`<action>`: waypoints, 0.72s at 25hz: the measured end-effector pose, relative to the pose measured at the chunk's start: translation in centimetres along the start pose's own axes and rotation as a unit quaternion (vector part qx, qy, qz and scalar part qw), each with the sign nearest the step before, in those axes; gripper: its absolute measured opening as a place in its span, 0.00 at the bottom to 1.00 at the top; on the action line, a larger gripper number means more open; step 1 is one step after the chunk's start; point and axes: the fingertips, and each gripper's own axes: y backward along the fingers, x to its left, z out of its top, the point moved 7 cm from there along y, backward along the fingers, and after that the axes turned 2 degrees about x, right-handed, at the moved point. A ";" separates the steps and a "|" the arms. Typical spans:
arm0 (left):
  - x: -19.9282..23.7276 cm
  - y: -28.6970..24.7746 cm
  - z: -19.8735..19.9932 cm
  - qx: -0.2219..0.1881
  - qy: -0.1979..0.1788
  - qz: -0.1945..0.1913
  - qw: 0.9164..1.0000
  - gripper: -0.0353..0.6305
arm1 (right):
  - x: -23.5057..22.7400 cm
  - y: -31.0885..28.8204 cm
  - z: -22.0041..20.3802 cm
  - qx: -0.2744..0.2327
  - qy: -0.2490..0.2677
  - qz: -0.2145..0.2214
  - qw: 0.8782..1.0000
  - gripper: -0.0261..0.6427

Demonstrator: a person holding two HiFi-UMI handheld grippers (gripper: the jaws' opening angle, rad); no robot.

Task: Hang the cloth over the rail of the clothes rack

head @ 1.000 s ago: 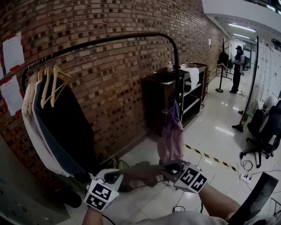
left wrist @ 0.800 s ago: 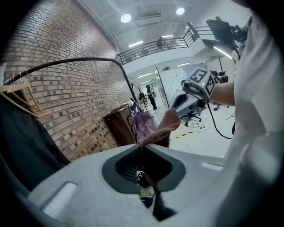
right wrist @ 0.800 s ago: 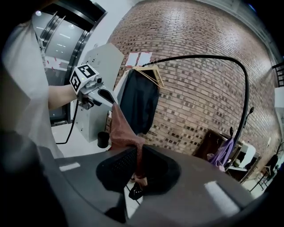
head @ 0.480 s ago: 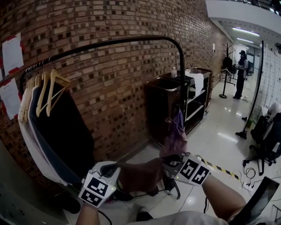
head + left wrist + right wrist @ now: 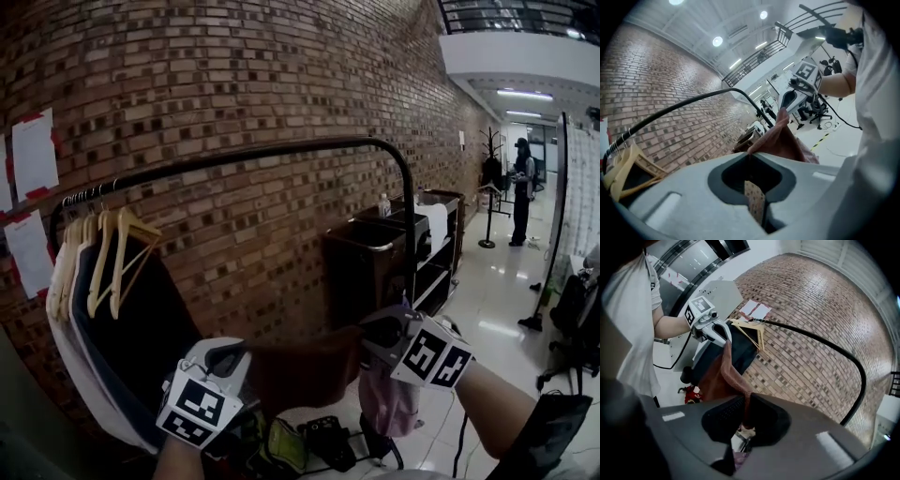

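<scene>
grips the reddish-brown towel cloth (image 5: 309,370) by its two ends, left gripper (image 5: 251,362) clenched on one, right gripper (image 5: 367,336) clenched on the other. holds it spread roughly level, long axis left to right, close to parallel with the curved black metal rail of the clothes rack (image 5: 281,151). hangs well below that rail, on the near side, under the bare stretch to the right of the wooden hangers with dark and pale garments (image 5: 112,272). likely calls for lifting both ends together, up and over.
</scene>
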 end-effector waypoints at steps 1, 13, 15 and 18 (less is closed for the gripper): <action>1.1 -0.3 0.5 -0.003 -0.007 0.004 1.000 0.08 | -1.1 -0.2 0.5 0.000 0.005 -0.005 1.000 0.07; 17.7 -1.6 10.0 -0.098 -0.095 0.094 0.986 0.08 | -16.0 0.0 10.9 -0.041 0.129 -0.143 0.980 0.07; 20.3 -1.0 11.9 -0.103 -0.123 0.121 0.980 0.08 | -18.3 0.4 13.5 -0.049 0.147 -0.161 0.975 0.07; 24.0 -0.4 14.6 -0.117 -0.140 0.152 0.971 0.08 | -21.3 1.3 16.9 -0.062 0.164 -0.174 0.969 0.08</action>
